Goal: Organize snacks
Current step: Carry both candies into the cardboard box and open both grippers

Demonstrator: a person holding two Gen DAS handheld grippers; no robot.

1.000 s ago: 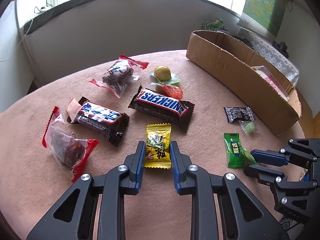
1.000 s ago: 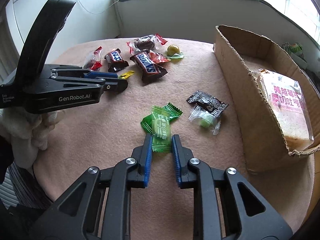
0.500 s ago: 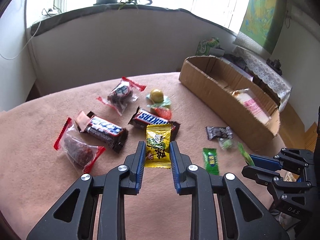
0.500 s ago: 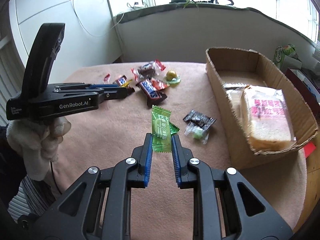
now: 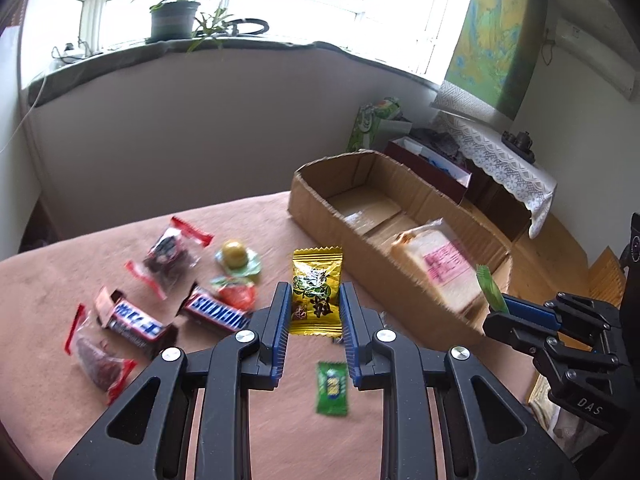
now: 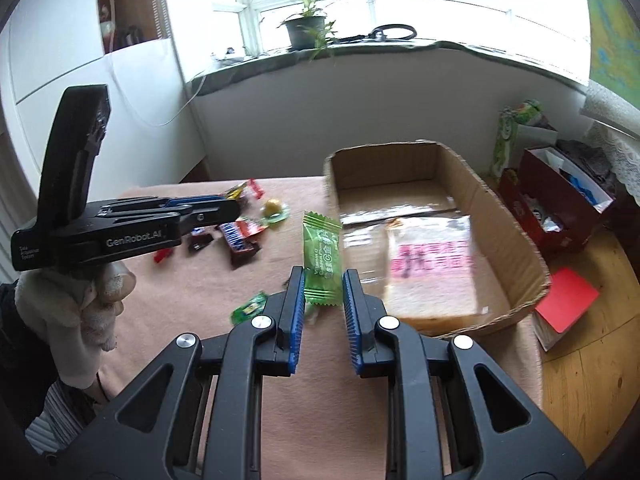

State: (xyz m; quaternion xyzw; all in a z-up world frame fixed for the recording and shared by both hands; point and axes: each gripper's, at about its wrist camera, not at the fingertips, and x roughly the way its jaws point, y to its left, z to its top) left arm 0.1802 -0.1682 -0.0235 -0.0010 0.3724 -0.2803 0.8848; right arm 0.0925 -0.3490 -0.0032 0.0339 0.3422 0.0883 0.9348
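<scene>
Two claws, each clamped on one sweet. Your right claw (image 6: 323, 300) pinches the lower end of a green candy packet (image 6: 322, 256); packet stands upright, long axis running away from you along the fingers, clear of the tabletop (image 6: 280, 380). Your left claw (image 5: 314, 316) grips a yellow candy packet (image 5: 316, 292) the same way: upright, held by its lower half, lifted off the cloth.

Key relation: the cardboard box (image 6: 516, 236) lies ahead and to the right of both claws. In the right wrist view its near-left wall sits just beyond the green packet's tip, with a wrapped bread slice (image 6: 432, 264) filling the near end and the far end bare. In the left wrist view the box (image 5: 320, 208) runs diagonally from upper centre to lower right, its long axis angled across your line of reach.

Judgement: your right hand is the nearer one to the box; the left must cross further rightward. The bare far end looks like the roomier drop spot.

Left on the tabletop: another green packet (image 5: 332, 388), two chocolate bars (image 5: 216, 314), red-edged packets (image 5: 172, 252), a round yellow sweet (image 5: 235, 254).
</scene>
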